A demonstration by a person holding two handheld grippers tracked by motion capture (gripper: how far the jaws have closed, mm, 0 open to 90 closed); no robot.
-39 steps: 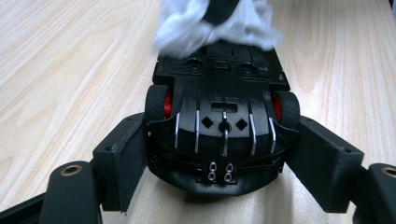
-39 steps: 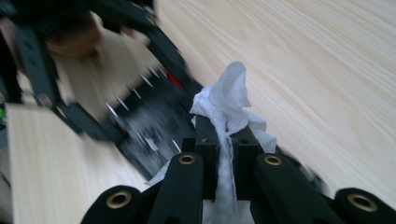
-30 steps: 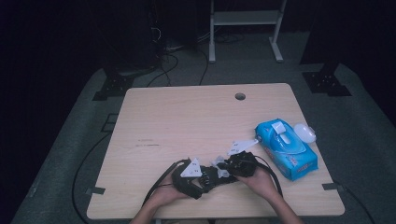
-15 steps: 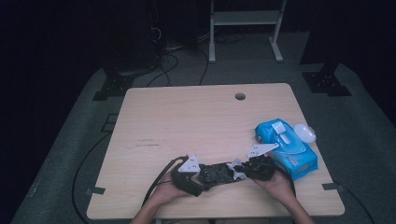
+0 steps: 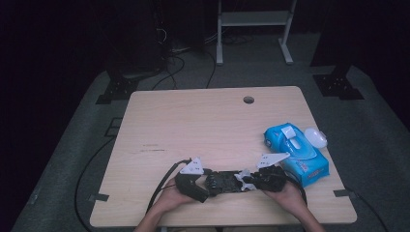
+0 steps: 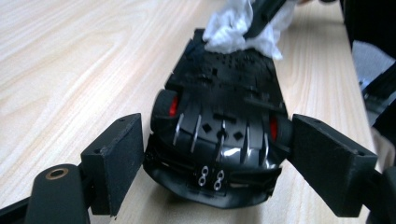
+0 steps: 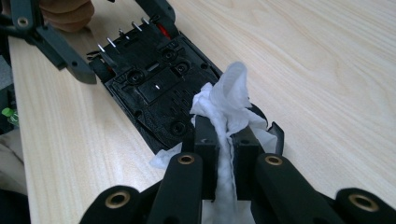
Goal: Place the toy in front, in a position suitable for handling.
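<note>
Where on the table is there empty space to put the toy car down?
The wooden table is bare across its far half and whole left side, up to the round hole. It is crowded at the near edge around the black toy car and beside the blue wipes pack.

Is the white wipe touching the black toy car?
Touching. In the right gripper view the white wipe, pinched in the right gripper, lies right on the upturned black toy car; the left gripper view shows the same contact.

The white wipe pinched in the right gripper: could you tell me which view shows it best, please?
The right gripper view: the white wipe sits close, clamped between the jaws over the toy car. The left gripper view shows it farther off; in the high view it is tiny.
</note>
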